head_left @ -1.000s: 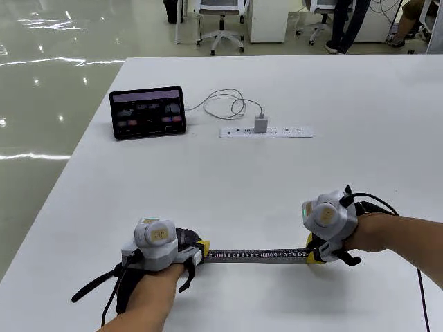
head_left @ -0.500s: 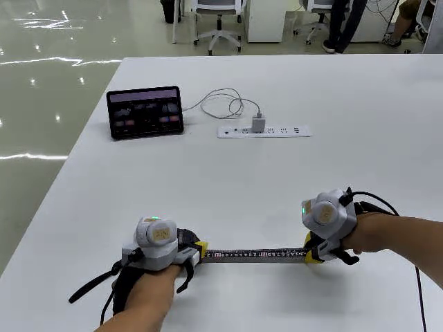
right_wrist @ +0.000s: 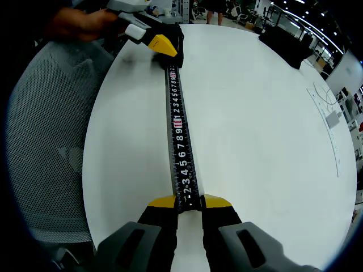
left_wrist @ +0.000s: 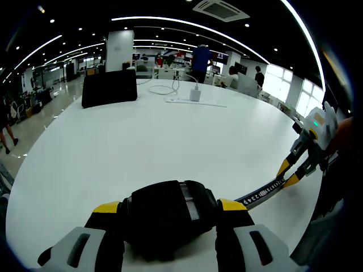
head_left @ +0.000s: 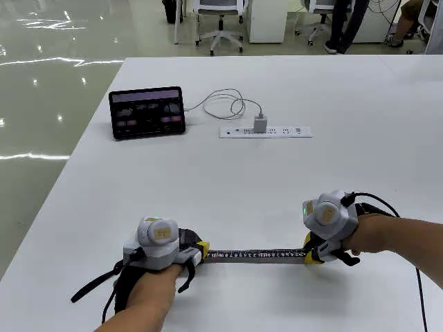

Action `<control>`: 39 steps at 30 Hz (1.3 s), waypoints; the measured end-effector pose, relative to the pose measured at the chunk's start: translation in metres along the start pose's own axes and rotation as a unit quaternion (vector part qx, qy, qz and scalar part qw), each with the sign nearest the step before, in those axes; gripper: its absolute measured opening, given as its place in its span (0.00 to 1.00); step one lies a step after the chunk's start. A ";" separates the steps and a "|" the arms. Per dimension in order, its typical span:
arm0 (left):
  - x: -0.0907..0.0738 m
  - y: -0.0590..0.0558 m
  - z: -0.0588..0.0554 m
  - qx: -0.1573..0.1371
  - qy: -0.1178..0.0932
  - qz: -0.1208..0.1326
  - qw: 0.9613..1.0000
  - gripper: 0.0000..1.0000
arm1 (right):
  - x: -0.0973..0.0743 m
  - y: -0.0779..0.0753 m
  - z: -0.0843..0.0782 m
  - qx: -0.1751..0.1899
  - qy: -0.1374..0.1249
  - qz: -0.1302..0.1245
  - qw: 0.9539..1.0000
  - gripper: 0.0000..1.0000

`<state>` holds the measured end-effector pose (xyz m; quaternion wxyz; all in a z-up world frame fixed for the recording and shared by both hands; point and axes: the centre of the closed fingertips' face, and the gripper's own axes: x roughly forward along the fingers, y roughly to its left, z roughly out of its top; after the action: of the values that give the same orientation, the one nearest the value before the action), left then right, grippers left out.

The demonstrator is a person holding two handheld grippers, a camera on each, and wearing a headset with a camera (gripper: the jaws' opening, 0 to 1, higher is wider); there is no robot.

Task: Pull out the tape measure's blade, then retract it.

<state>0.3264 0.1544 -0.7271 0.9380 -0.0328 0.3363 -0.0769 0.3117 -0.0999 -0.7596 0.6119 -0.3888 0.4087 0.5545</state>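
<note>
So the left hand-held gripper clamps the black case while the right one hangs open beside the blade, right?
Not open: the right gripper view shows the right hand-held gripper shut on the end of the blade. The left hand-held gripper does clamp the black case.

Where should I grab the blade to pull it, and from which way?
Grab the blade at its free end, coming straight along it from the side away from the case. It lies flat and narrow, so jaws fit either side, like the right gripper.
</note>
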 end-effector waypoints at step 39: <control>0.001 0.001 -0.001 -0.005 0.006 -0.001 1.000 0.61 | 0.013 0.004 0.030 -0.001 -0.023 0.001 1.000 0.12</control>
<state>0.3266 0.1549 -0.7282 0.9359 -0.0370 0.3420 -0.0764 0.3103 -0.0671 -0.7604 0.6202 -0.3757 0.3945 0.5645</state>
